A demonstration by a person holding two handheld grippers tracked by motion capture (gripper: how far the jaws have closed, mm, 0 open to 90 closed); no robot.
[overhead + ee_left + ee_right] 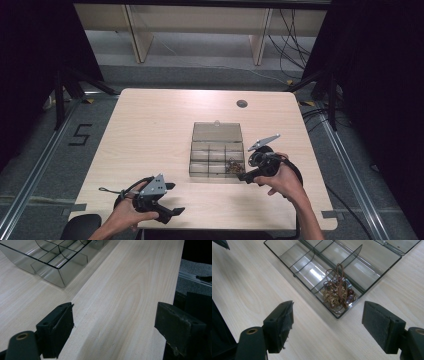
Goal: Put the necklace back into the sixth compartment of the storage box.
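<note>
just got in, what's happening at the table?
A person holds a gripper in each hand at a wooden table. A clear divided box lies open, with a tangle of beaded jewellery in one corner compartment. The right gripper is open beside that corner, holding nothing. The left gripper is open too, over bare table near the front edge.

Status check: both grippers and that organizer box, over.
Left gripper open, empty, at table's near edge. Right gripper open, empty, beside the box. Box lid open, jewelry tangle in one corner compartment. Nothing blocking.
</note>
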